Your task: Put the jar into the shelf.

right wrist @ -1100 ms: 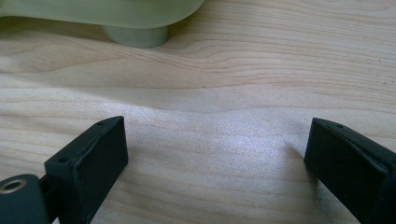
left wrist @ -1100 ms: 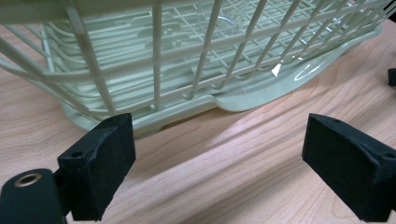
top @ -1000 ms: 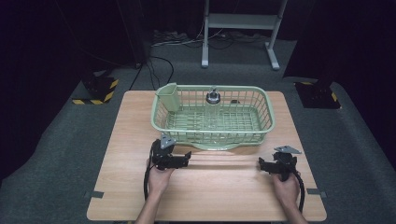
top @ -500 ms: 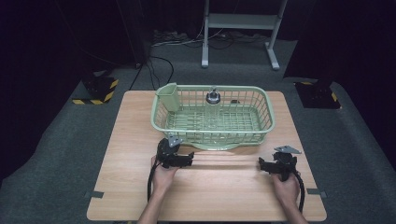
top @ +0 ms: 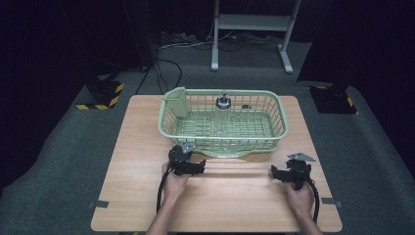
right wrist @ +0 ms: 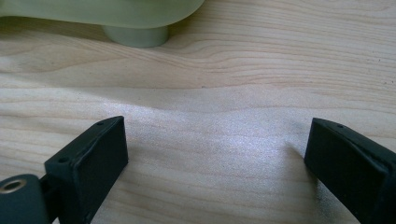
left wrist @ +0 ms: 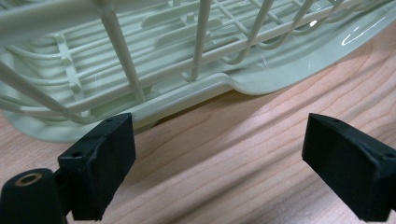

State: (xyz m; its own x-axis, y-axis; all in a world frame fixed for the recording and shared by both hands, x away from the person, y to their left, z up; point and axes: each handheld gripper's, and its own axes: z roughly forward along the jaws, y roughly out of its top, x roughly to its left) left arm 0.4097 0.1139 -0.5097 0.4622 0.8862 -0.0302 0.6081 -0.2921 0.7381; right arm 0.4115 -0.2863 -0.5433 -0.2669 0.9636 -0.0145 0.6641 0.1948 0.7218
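Both tongs, left (top: 199, 168) and right (top: 275, 175), gape apart over the wooden table (top: 132, 196) on grey carpet (top: 58, 161).

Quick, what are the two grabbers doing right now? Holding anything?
Left gripper: open, holding nothing, near the green basket.
Right gripper: open, holding nothing, over the table.

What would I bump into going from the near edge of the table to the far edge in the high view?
The person's hands with the grippers, left gripper and right gripper → the green dish basket → the small metal-topped thing at the basket's far side → the table's far edge.
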